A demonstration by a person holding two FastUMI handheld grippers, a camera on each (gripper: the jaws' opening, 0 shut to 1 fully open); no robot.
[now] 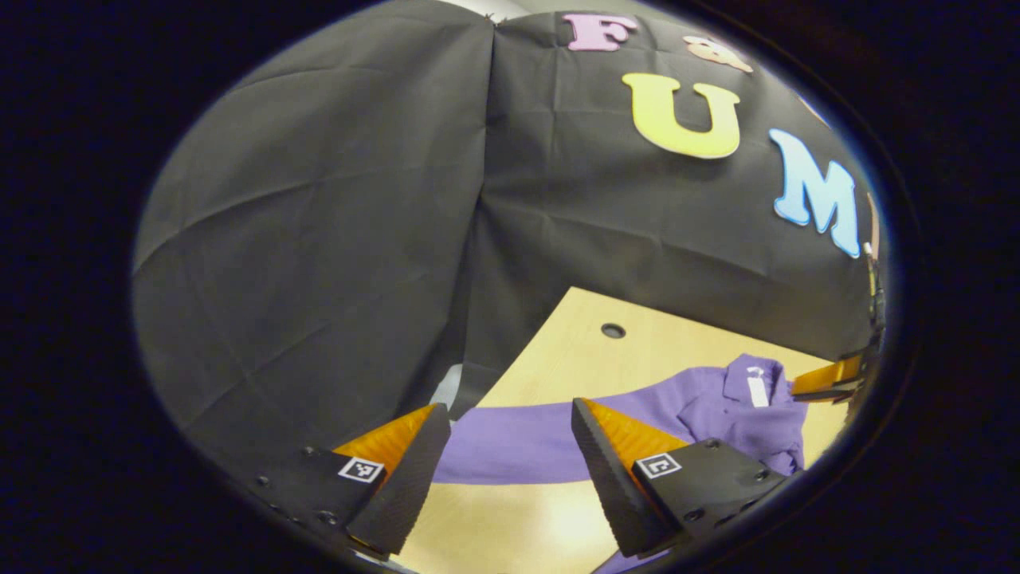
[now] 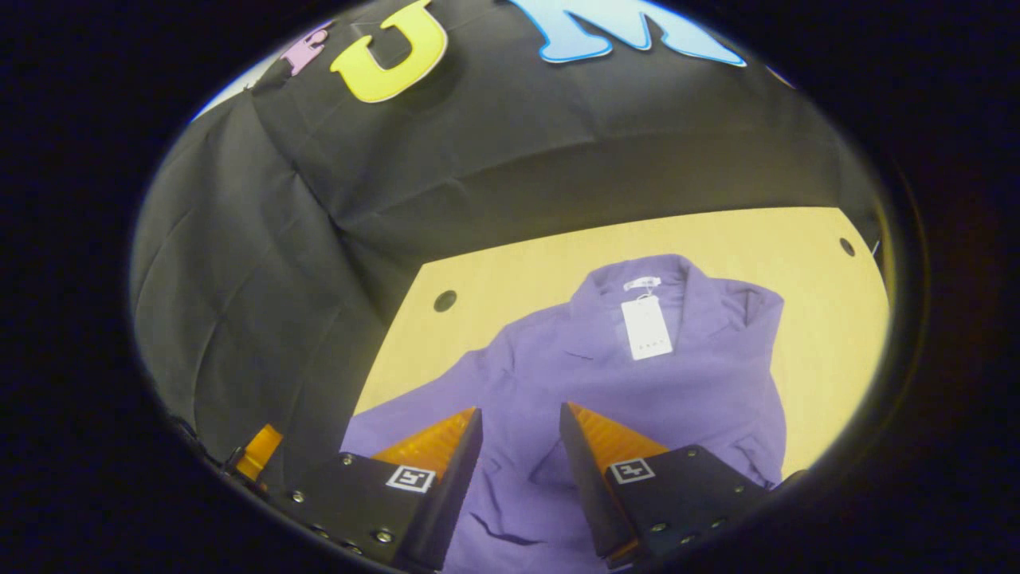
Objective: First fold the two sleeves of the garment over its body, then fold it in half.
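Note:
A purple collared garment (image 2: 606,383) lies flat on the wooden table (image 2: 821,319), collar at the far end with a white tag (image 2: 647,327) hanging from it. One sleeve (image 1: 510,442) stretches straight out to the side across the table. My left gripper (image 1: 508,408) hovers open over that sleeve near its end, nothing between its fingers. My right gripper (image 2: 520,410) is open above the garment's body, below the collar. In the left gripper view the collar (image 1: 749,383) sits at the far right, with the right gripper (image 1: 829,381) beside it.
Black cloth walls close in the table at the back and on the left. The tabletop has a round hole (image 2: 445,300) near the back left corner and another hole (image 2: 846,246) at the back right. Bare wood (image 1: 550,518) lies in front of the sleeve.

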